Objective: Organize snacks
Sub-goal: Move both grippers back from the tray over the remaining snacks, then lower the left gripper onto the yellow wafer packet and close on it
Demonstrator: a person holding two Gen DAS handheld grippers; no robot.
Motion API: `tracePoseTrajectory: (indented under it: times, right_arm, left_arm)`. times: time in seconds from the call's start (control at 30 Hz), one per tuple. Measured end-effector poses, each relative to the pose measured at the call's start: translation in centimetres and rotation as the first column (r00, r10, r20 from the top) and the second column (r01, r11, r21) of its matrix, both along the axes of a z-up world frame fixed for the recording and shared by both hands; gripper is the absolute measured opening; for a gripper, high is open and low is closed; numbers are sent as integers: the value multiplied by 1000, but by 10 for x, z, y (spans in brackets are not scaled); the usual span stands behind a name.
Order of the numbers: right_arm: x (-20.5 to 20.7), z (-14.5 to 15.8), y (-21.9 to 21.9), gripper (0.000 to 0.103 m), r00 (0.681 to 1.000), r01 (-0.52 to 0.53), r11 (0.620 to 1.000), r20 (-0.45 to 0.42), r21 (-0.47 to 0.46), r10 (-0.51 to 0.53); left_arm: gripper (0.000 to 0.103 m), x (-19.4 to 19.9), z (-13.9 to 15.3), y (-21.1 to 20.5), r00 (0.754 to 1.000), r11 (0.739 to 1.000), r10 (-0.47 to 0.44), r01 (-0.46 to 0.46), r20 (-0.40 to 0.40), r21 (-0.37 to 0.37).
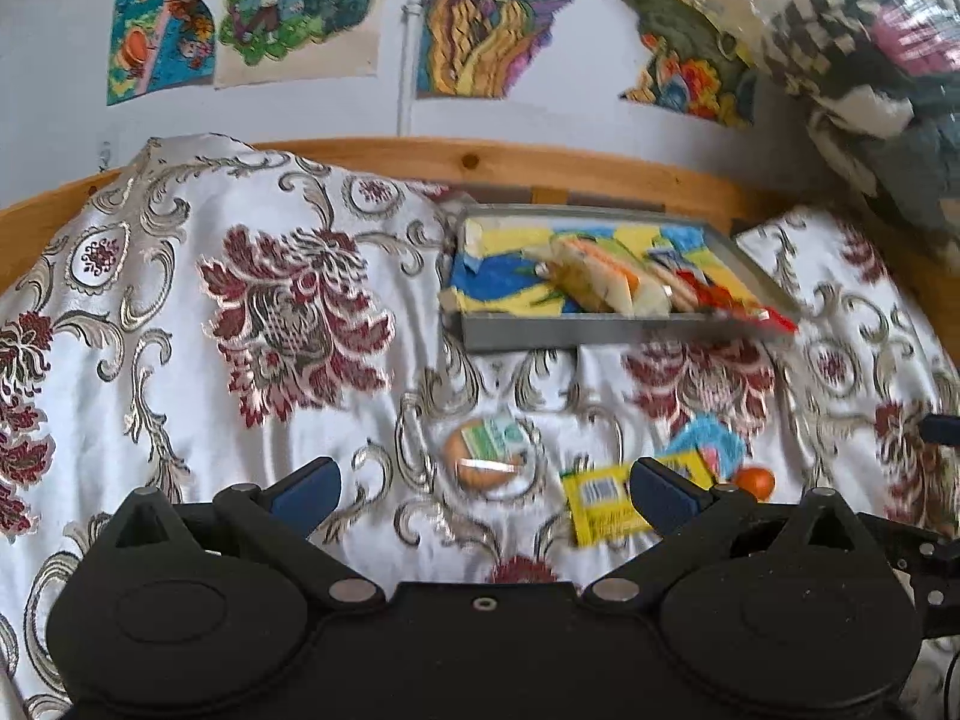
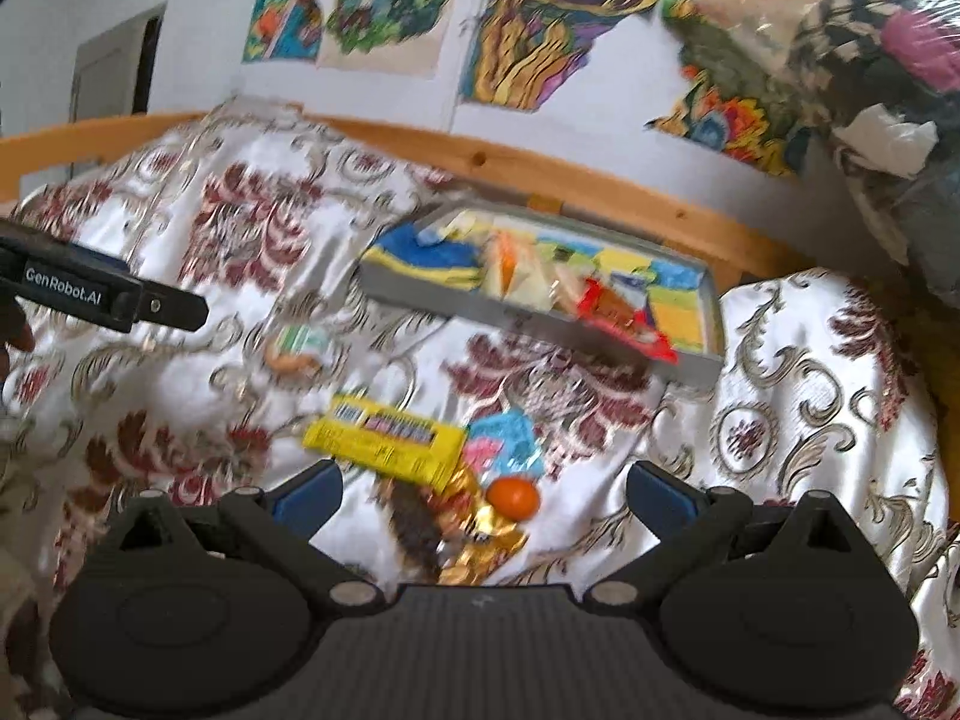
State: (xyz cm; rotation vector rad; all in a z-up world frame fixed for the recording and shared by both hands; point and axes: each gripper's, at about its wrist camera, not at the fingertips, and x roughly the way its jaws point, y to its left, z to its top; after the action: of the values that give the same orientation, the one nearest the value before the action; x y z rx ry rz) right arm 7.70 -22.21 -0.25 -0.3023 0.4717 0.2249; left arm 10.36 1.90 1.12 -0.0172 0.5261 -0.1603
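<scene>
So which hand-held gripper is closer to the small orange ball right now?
Right. The right hand-held gripper has the orange ball between its open fingers; the left hand-held gripper sits further left of it.

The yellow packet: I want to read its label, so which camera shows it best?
The right wrist view: the yellow packet lies whole and unobstructed on the bedspread, though motion blur smears the print. In the left wrist view the left gripper's fingertip covers part of the packet; only its barcode end shows.

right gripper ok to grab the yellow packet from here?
Probably yes. The right gripper is open, and the yellow packet lies flat on the bedspread just ahead, uncovered. A gold wrapper touches its near corner.
</scene>
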Motion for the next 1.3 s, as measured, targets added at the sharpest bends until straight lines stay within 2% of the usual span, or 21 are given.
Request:
tracePoseTrajectory:
  times: [0.27, 0.47, 0.73, 0.93, 1.13, 1.3]
  right_arm:
    - [5, -13, 7, 103, 997, -33, 999, -75, -44, 29]
    - [16, -20, 3, 103, 991, -14, 999, -134, -32, 9]
    - [29, -31, -1, 103, 981, 4, 999, -194, -34, -11]
    - [34, -38, 6, 103, 976, -36, 998, -218, -50, 25]
    - [43, -47, 17, 103, 966, -97, 993, -248, -74, 76]
    - [52, -52, 18, 103, 960, -114, 992, -262, -53, 96]
  left_arm:
    - [102, -1, -22, -7, 994, 996, -78, 81, -75, 34]
    - [102, 7, -32, -18, 983, 988, -130, 139, -126, 64]
    - [102, 25, -41, -31, 974, 972, -184, 201, -134, 124]
    - [102, 37, -48, -41, 964, 957, -224, 246, -145, 157]
    - [102, 52, -49, -55, 941, 913, -312, 336, -132, 233]
    - [102, 72, -50, -64, 916, 874, -377, 401, -140, 274]
